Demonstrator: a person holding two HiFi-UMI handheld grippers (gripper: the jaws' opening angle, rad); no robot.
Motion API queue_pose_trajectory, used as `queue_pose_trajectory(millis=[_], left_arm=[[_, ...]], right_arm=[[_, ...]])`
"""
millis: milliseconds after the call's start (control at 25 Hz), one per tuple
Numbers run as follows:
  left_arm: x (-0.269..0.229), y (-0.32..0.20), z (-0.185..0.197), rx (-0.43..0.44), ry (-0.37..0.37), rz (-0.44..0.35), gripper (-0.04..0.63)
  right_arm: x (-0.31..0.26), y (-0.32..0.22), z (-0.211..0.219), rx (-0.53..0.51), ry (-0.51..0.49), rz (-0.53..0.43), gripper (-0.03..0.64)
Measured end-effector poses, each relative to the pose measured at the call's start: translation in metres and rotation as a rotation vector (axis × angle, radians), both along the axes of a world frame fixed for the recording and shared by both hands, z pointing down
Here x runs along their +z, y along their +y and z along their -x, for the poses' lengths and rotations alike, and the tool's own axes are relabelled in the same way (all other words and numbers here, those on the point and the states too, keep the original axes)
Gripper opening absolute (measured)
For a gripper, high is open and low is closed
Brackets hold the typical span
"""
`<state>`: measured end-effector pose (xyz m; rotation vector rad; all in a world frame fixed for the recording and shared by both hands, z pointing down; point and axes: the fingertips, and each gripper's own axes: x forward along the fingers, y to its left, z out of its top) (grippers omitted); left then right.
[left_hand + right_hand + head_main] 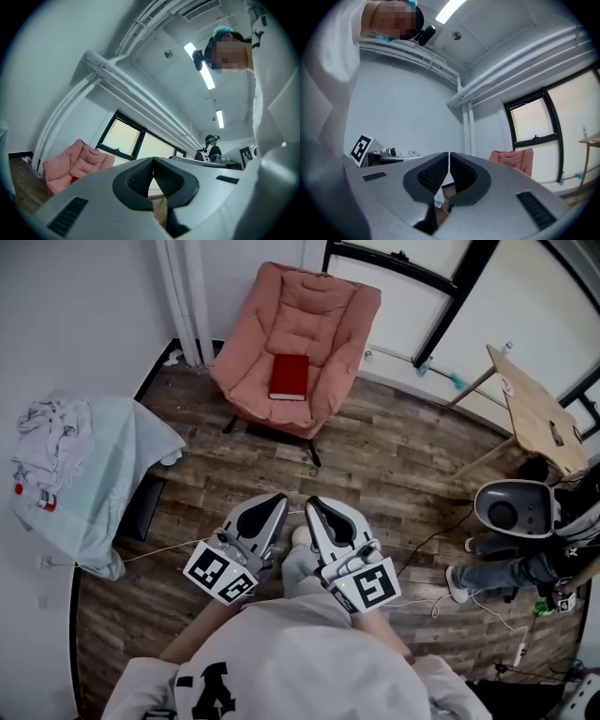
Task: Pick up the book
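**Hand-held grippers both shut, book a walk away on the armchair**

Left hand-held gripper (277, 499) and right hand-held gripper (313, 503) are held side by side at waist level. Jaws are pressed together on both, nothing between them.

Book (288, 377): red, lying flat on the seat cushion of the pink armchair (323, 301), well apart from both grippers. The armchair stands by the far wall on a wood floor (394, 460). A cloth-covered bundle (94, 474) sits to the left, a tilted wooden tabletop (539, 413) to the right, and a seated person (506, 568) is near the right edge.

Risks, as I judge them:
- Jaws need opening before the reach, or shut tips would only shove the book into the cushion
- The book lies flat on soft padding, so a jaw may dig into fabric instead of getting under the cover
- Cables (441, 521) trail over the floor and could snag a foot on the way over

Views: only the head view shows the whole book and the floor between. The gripper views settle the jaw state, and both catch the armchair low and small. The left one shows what may be a sliver of the red cover, plus a second person far off
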<state>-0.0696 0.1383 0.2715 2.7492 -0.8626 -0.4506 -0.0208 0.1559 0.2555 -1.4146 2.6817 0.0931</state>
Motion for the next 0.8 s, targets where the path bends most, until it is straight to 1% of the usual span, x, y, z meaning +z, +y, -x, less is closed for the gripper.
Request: queue_pose_trajectory(millis=[280,400,560,800], left_arm=[[-0.002,-0.093,-0.027,-0.024,-0.004,-0.012,0.003],[0.0,-0.136,-0.047,-0.03,-0.005,-0.007,0.003],[-0.004,-0.188,-0.072,-0.046,-0.009,-0.03,0.003],[-0.008,-0.246,-0.089,-0.079,-0.008,-0.037,0.003]], right_arm=[[0.003,-0.091,-0.032,-0.008,0.005,-0.001,0.034],[0.006,-0.135,-0.05,-0.02,0.005,0.011,0.034],[0.005,-0.19,-0.073,-0.038,0.011,0.007,0.034],[0.004,-0.251,-0.096,-0.047,0.004,0.014,0.034]])
